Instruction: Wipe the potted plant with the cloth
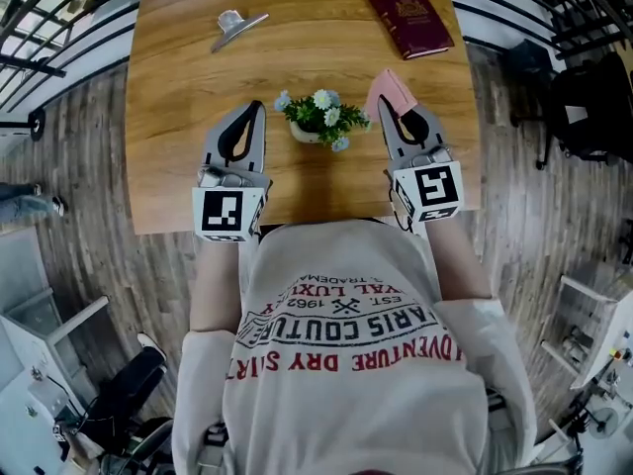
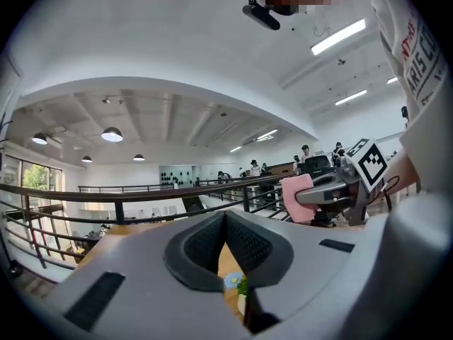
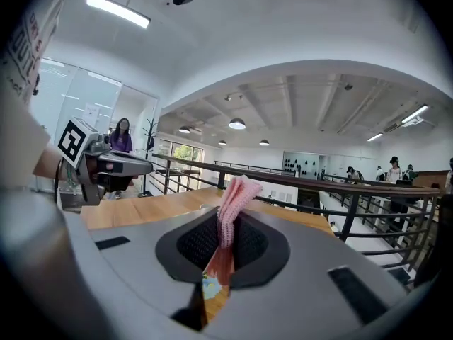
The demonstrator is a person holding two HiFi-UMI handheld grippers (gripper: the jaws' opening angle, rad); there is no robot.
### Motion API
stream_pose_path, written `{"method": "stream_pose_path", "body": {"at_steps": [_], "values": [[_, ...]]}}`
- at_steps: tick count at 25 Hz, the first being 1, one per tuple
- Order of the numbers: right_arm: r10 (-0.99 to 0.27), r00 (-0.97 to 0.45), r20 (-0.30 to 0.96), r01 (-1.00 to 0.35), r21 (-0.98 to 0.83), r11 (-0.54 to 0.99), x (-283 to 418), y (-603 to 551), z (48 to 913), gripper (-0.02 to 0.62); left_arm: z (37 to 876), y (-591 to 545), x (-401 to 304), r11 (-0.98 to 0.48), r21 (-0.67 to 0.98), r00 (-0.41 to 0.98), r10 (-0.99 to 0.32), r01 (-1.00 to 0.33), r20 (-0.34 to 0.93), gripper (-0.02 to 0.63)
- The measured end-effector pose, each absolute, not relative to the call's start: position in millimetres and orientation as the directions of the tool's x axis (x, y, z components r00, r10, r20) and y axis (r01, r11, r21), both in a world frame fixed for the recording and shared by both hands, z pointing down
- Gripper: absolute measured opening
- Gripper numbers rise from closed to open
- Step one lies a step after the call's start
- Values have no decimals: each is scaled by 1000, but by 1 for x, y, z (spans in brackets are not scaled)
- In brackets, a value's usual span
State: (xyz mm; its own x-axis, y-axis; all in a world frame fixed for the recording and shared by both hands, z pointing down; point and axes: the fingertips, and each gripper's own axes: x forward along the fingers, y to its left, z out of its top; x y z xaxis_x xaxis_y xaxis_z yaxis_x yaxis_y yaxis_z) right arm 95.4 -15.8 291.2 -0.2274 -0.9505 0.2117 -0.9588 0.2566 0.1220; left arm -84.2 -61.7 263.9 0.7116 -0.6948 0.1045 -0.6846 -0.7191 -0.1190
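A small potted plant (image 1: 318,117) with white and pale blue flowers stands on the wooden table (image 1: 297,57), between my two raised grippers. My right gripper (image 1: 384,102) is shut on a pink cloth (image 1: 389,89), which sticks up from between the jaws (image 3: 237,197). My left gripper (image 1: 259,107) is shut with nothing in it; in the left gripper view its tips (image 2: 225,214) meet. Both grippers hang above the table, left and right of the plant. A bit of the plant (image 2: 237,283) shows below the left jaws.
A dark red passport-like booklet (image 1: 410,20) lies at the far right of the table. A small metal tool (image 1: 235,26) lies at the far left. Black railings (image 2: 141,193) run behind the table, and people stand in the hall beyond them.
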Motion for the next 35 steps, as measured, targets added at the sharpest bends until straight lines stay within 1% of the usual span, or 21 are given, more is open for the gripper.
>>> {"method": "stream_pose_path", "body": {"at_steps": [5, 10, 13, 24, 35], "values": [[-957, -237, 167, -955, 143, 261, 92, -21, 278, 41, 251, -63, -88, -697, -140, 690, -716, -703, 104, 15], [-953, -254, 165, -951, 139, 277, 89, -22, 278, 41, 246, -62, -85, -714, -124, 709, -700, -689, 86, 15], [-951, -263, 160, -947, 146, 286, 86, -22, 277, 41, 245, -61, -83, -719, -151, 715, -694, -679, 91, 15], [-949, -287, 131, -945, 123, 303, 83, -21, 273, 41, 248, -64, -85, -707, -165, 699, -707, -688, 112, 15], [-952, -280, 124, -949, 113, 294, 83, -20, 271, 41, 249, -61, -81, -711, -181, 700, -702, -680, 131, 16]]}}
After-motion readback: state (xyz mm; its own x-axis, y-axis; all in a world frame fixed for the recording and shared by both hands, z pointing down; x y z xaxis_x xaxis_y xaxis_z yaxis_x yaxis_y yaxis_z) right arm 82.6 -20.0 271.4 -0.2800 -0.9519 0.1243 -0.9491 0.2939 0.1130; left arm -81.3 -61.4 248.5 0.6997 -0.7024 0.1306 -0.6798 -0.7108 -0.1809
